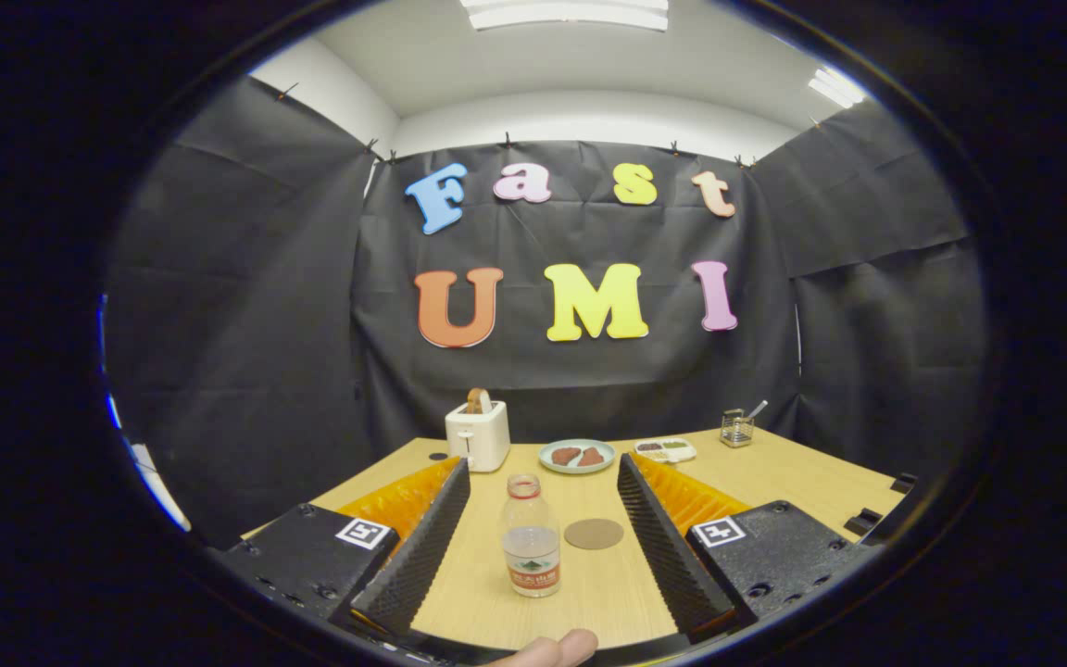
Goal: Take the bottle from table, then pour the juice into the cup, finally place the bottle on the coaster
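Light wooden table [774, 482] spreads across the lower middle of the frame under black cloth walls. Low in the frame the gripper [543, 486] has its fingers spread wide, touching nothing. Between them stands a clear plastic bottle with a red-ringed neck [530, 542], upright, a round brown coaster [594, 533] just right of it. Farther back sit a white toaster [478, 434] and a pale green plate [576, 456]

Bottle [531, 548] upright on table [774, 482], coaster [594, 534] just right, toaster [478, 435] and plate [576, 456] behind
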